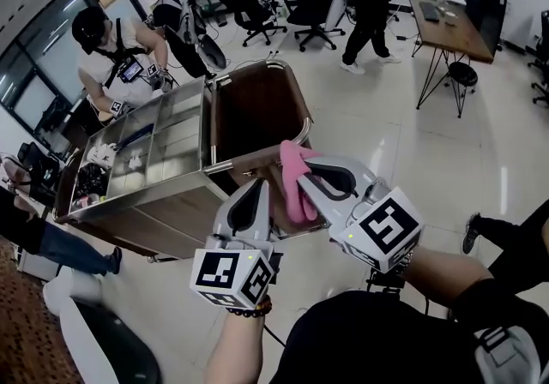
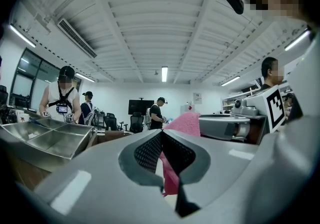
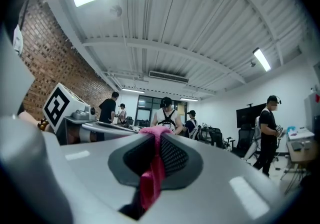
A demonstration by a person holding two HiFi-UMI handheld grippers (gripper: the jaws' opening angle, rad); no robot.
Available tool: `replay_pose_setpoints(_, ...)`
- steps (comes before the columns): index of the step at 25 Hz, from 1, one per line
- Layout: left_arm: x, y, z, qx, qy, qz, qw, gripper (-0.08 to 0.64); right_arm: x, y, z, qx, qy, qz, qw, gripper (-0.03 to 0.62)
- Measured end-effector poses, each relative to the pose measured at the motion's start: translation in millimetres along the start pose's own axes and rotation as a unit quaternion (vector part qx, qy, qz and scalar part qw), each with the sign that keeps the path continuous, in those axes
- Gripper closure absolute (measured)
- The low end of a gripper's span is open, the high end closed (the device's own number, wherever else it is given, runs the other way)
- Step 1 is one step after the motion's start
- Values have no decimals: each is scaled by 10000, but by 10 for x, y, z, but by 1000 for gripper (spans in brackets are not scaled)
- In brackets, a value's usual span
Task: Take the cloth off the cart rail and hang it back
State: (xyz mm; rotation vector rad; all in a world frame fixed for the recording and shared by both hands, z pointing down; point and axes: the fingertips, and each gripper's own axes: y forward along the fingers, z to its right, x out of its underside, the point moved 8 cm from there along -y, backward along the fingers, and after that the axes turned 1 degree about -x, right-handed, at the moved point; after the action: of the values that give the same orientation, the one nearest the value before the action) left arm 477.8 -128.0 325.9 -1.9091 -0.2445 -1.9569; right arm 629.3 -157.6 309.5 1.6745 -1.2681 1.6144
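Pink cloth (image 1: 298, 195) sits pinched in both closed pairs of jaws, I note: right gripper (image 1: 296, 164) on its bunched top, left gripper (image 1: 260, 189) on a lower fold just beside, so it hangs upright by the near cart rail (image 1: 240, 163), right gripper nearer the rail's corner.

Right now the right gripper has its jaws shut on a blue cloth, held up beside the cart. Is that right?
One thing is wrong: the cloth is pink, not blue. The right gripper view shows it pinched between the shut jaws of the right gripper, and the head view shows it held up beside the cart.
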Motion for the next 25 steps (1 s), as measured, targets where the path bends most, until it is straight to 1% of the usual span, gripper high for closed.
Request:
replay_pose_setpoints(4,0,-76,-54,24,-61,0,10000,556,-29,16,-82,52,-39,0,10000,574)
replay_pose_setpoints(8,-17,-120,-100,134,37,39,9999,556,-57,54,-140,92,-48,18,9999,574)
replay_pose_setpoints(11,-32,-166,-130,71,9,34,10000,557,-89,89,-179,56,-63,32,10000,574)
replay_pose_setpoints(14,-56,-233,-175,-107,-21,47,9999,557,-136,146,-224,-119,-58,49,9999,574)
replay_pose_setpoints(18,32,-344,-345,-381,-14,67,9992,557,-42,332,-333,-422,-42,125,9990,574)
replay_pose_setpoints(22,65,-465,-498,-664,124,9,9977,557,57,531,-440,-764,66,216,9968,574)
replay_pose_setpoints(25,94,-652,-649,-958,189,-55,9952,557,130,711,-587,-1031,189,286,9941,574)
